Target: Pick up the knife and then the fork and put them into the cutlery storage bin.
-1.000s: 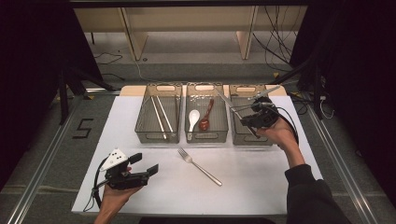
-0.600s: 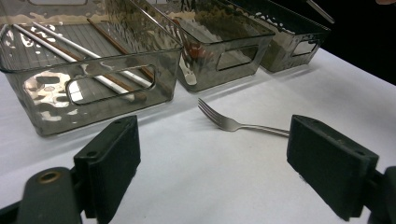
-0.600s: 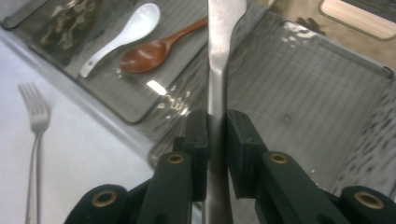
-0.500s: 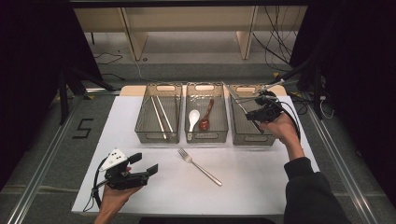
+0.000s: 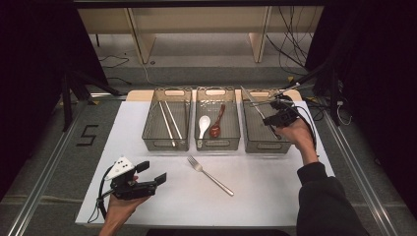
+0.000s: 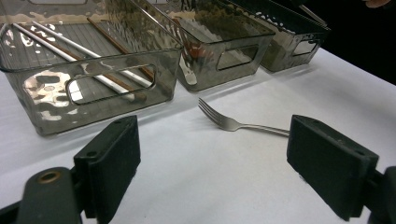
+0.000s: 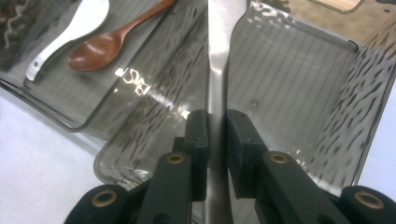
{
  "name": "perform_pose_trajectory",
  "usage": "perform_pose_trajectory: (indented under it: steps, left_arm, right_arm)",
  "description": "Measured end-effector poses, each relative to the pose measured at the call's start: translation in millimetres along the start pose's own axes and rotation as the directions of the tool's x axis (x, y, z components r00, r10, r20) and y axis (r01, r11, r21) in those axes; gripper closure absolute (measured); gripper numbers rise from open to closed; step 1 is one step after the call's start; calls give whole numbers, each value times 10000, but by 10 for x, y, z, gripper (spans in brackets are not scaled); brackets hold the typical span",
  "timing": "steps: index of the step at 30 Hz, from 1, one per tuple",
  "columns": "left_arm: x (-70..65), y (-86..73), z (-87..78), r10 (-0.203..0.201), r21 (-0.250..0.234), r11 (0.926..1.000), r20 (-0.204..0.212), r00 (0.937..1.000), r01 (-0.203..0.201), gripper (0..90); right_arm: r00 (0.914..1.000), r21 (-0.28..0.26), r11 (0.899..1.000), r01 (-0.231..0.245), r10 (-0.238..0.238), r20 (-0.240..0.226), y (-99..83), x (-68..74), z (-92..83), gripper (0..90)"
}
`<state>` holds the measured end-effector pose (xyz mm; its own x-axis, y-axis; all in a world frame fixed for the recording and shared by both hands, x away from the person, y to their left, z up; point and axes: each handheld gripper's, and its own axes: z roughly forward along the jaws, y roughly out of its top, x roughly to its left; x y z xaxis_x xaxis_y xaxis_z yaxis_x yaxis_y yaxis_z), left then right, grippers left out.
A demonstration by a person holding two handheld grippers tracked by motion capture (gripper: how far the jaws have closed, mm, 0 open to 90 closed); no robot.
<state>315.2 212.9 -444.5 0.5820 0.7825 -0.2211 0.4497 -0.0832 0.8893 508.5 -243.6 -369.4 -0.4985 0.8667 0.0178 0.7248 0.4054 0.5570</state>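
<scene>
A: Where is the knife (image 5: 256,109) now?

B: Clamped in the right gripper (image 5: 275,118), over the right bin (image 5: 264,145). In the right gripper view the blade (image 7: 217,56) runs up from between the pads, above the bin floor, not resting on it.

A: What has changed in the last second?

B: The hand (image 5: 296,135) has slid along the bin toward its front edge and dipped slightly. The grip itself has not changed; the jaws are clenched on the metal just as before.

A: So it is about to be put down?

B: I judge so. Chopsticks (image 5: 168,121) fill the left bin (image 5: 165,145), two spoons (image 5: 210,126) the middle bin (image 5: 218,144), so this bin takes the rest. It needs lowering and releasing.

A: And the left gripper (image 5: 150,173)?

B: It is released, jaws wide apart, holding nothing, resting near the table's (image 5: 275,196) front edge. It has not moved. The fork (image 6: 233,122) lies on the table just ahead of it, likely next.
</scene>
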Motion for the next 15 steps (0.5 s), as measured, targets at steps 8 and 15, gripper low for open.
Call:
perform_pose_trajectory:
  steps: [8, 15]
  left_arm:
    - [-2, 0, -1, 3, 4, 10000, 3, 10000, -3, 171]
    - [-2, 0, -1, 1, 2, 10000, 8, 10000, -1, 171]
  right_arm:
    - [9992, 189, 9995, -249, 243, 303, 10, -25, 63, 801]
    - [9981, 267, 9989, -381, 367, 503, -1, -49, 124, 800]
